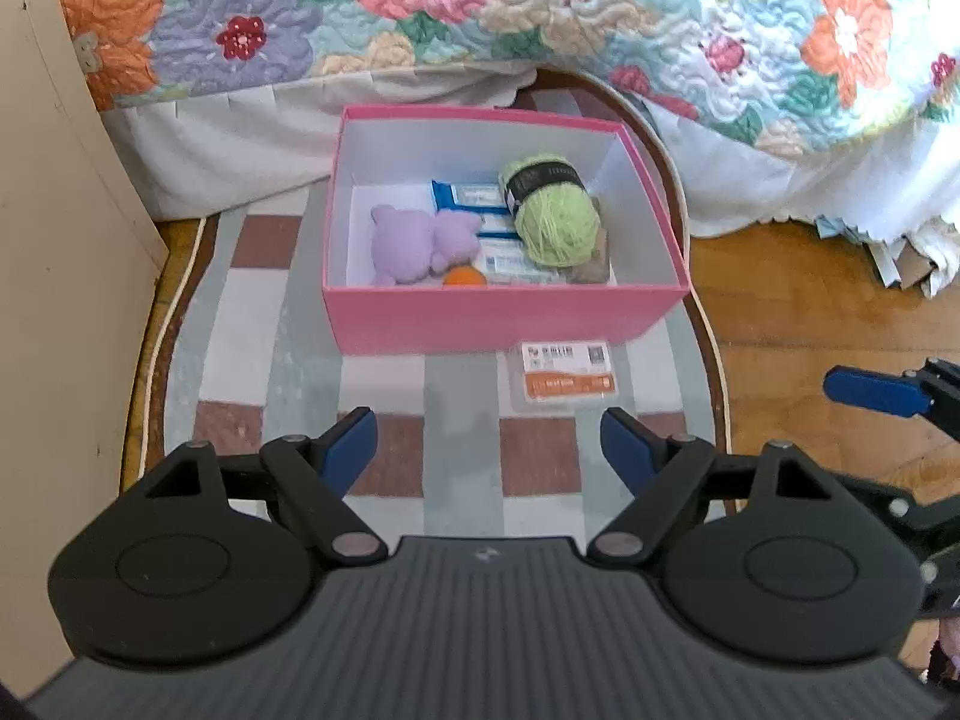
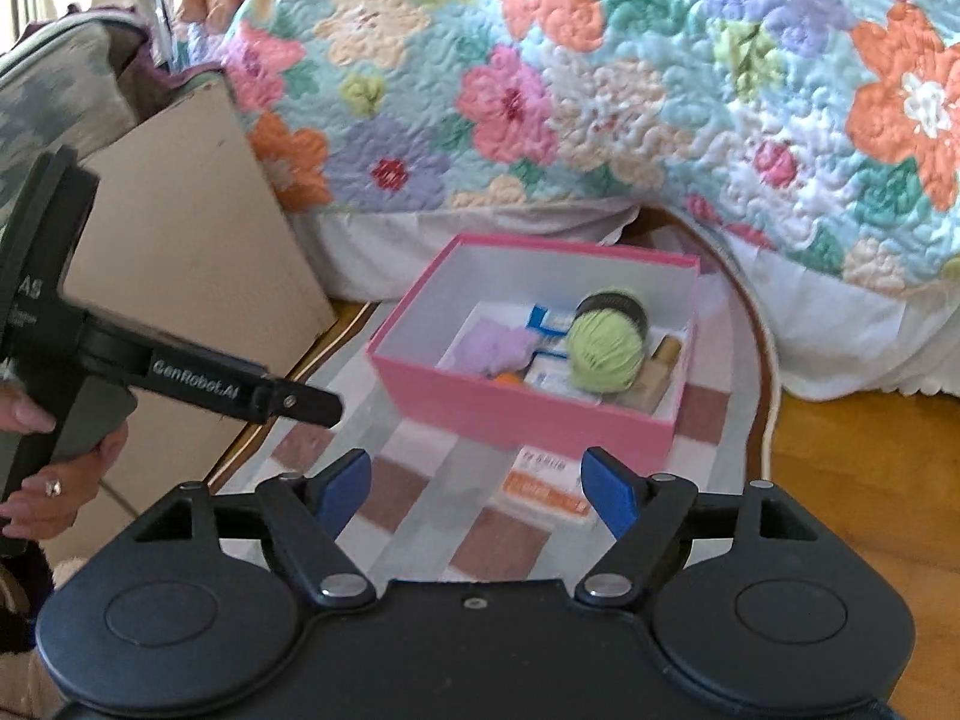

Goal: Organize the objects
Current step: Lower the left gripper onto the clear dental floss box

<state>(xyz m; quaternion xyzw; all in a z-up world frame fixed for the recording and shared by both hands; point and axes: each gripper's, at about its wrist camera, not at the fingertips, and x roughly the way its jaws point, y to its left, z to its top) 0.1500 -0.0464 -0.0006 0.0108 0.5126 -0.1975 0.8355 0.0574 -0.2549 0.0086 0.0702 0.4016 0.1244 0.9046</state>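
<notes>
Both claws hang empty over the checked rug [image 1: 384, 372], jaws spread wide with nothing between the blue pads. The left claw [image 1: 489, 450] looks down at the rug just short of the pink box [image 1: 504, 318], and the right claw [image 2: 474, 489] sits off to its side, aimed the same way, so my guess is they are held up and apart to leave the box free and to size up what remains. Just in front of the box, flat on the rug, lies a small clear packet with an orange label [image 1: 564, 372], the one thing left outside, and it looks like the next item to go in. Inside the box, the green yarn ball [image 1: 555, 213] rests toward the right, partly on a tan item I cannot name, with a lilac plush toy [image 1: 420, 243] on the left, blue-and-white packets [image 1: 480, 201] lying flat under them, and a small orange ball [image 1: 463, 277] against the near wall. The box stands close to the bed with its flowered quilt [image 1: 540, 18].
</notes>
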